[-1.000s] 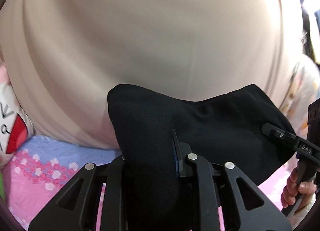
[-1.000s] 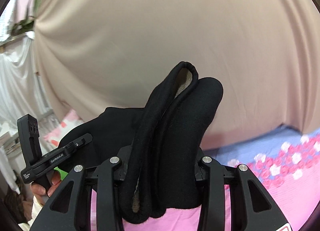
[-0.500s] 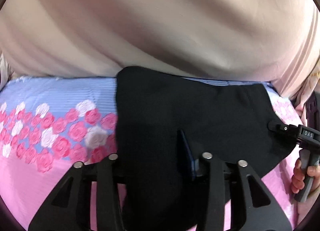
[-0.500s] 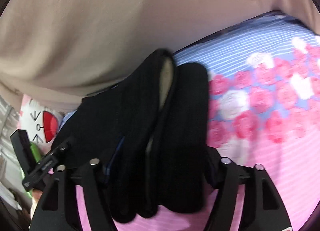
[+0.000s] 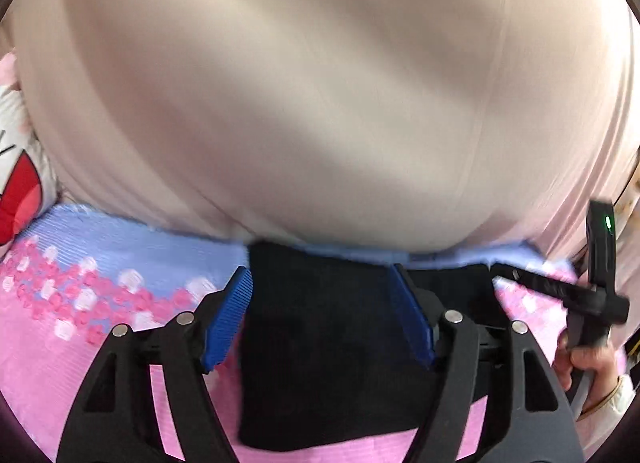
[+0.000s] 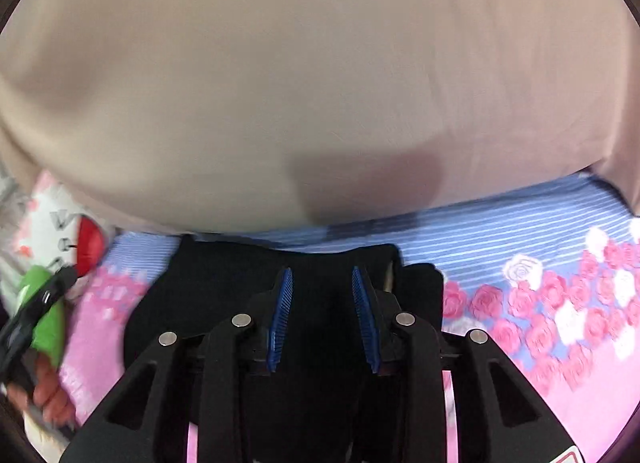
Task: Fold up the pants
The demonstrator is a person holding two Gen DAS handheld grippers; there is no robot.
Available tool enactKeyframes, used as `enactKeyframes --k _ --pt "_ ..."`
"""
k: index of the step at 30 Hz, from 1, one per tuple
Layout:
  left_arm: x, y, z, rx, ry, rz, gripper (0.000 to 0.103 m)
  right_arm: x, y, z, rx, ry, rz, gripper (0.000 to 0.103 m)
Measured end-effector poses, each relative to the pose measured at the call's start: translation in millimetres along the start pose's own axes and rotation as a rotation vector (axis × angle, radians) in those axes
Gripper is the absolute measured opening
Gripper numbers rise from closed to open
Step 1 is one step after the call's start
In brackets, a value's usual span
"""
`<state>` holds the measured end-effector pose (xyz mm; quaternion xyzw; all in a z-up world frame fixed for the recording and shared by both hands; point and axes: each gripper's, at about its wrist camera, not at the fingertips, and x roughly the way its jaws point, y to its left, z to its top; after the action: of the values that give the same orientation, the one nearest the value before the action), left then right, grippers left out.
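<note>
Jaws first, left to right. Left gripper [image 5: 322,315]: blue ribbed pads apart and widening, one on each side of the black pants [image 5: 320,363]; neither pad presses the cloth. Right gripper [image 6: 322,319]: blue pads at a narrower gap and closing; black cloth lies below and between them, but no pad visibly pinches it.

Pants lie flat on the bedsheet [image 6: 560,383], folded into a compact black block directly under and ahead of both grippers. Long axis runs left-right across the bed, parallel to the far edge; each gripper sits over one end, so neither is clearly nearer. Far edge of the block stops just short of the beige curtain [image 5: 320,83].

Materials: pants are matte, thick, soft knit; at the right end, layered edges show a paler lining [image 6: 387,279]. Sheet is pink with printed roses and a blue striped band at the far side. Curtain is smooth, draped. A cartoon-print pillow [image 6: 52,223] sits far left. Motion blur softens the edges.

Judgement: the fold looks laid down; the next grip depends on reaching the block's ends.
</note>
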<state>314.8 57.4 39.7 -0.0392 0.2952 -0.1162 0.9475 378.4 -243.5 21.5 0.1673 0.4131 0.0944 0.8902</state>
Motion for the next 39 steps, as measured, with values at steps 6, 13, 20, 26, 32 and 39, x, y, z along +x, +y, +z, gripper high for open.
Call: enactKeyframes --k 6,13,20,26,32,39 --pt "93.0 5.4 -35.3 0.035 0.200 0.116 0.070 49.6 -35.8 -8.7 0.000 0.089 -0.074 0.024" --pt "52.6 8.5 -28.4 0.041 0.142 0.094 0.069 -27.9 -6.9 -33.1 -0.049 0.049 -0.058 0.054" --pt "63.3 2.6 -57.2 0.115 0.174 0.157 0.072 -16.2 -29.3 -87.9 0.011 0.141 -0.030 0.054" --pt "38.4 -1.1 -51.5 0.097 0.147 0.115 0.071 -38.9 -12.6 -82.7 -0.003 0.124 -0.022 0.052" --pt "51.4 8.9 -64.2 0.070 0.199 0.085 0.072 -18.1 -7.4 -90.6 -0.037 0.148 -0.016 0.023" --pt "24.4 15.1 -47.6 0.021 0.131 0.078 0.082 -25.8 -12.9 -80.2 -0.046 0.133 -0.078 0.022"
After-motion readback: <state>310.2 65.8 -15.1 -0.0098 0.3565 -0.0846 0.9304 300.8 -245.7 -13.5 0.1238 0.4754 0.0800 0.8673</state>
